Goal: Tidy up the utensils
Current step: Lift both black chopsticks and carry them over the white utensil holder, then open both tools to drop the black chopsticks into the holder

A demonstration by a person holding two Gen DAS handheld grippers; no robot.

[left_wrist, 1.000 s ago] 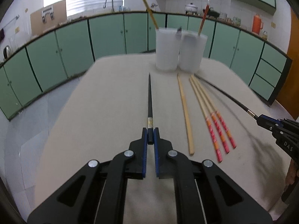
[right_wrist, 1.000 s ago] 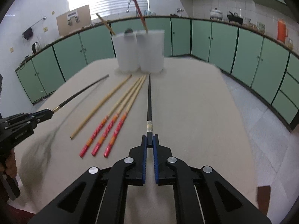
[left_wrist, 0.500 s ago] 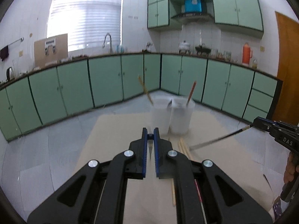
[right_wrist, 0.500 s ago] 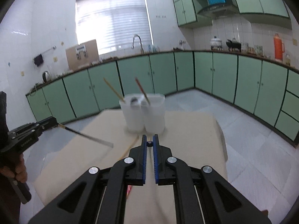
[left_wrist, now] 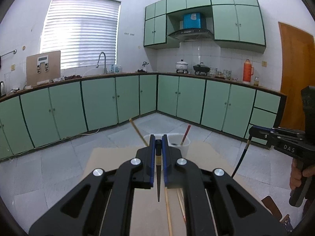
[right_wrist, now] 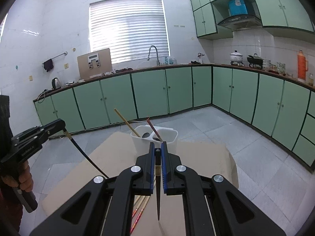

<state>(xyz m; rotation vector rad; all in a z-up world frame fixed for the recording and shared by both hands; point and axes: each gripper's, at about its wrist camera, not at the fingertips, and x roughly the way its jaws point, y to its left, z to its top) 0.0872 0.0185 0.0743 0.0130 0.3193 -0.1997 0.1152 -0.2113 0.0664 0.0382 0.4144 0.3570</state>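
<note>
My left gripper (left_wrist: 158, 137) is shut on the thick end of a black chopstick (left_wrist: 158, 179), which hangs point-down above the beige table (left_wrist: 110, 161). My right gripper (right_wrist: 157, 144) is shut the same way on a second black chopstick (right_wrist: 158, 196). Each gripper shows in the other's view, the right one (left_wrist: 251, 132) and the left one (right_wrist: 62, 124), both held in hands. Ahead stands a white two-cup holder (right_wrist: 171, 137) with a bamboo chopstick (right_wrist: 126, 122) and a red one (right_wrist: 154, 129) leaning in it. Bamboo and red-patterned chopsticks (right_wrist: 140, 206) lie on the table below.
The table is a narrow beige top with its far edge just behind the holder. Grey tiled floor (right_wrist: 226, 125) surrounds it. Green cabinets (left_wrist: 98, 102) with a worktop, sink and pots run along the far walls. A wooden door (left_wrist: 295, 68) is at the right.
Both grippers have risen from the table, each with its black chopstick. The chopsticks lay flat pointing forward; now they hang point-down. The holder and table have dropped low in both views.
</note>
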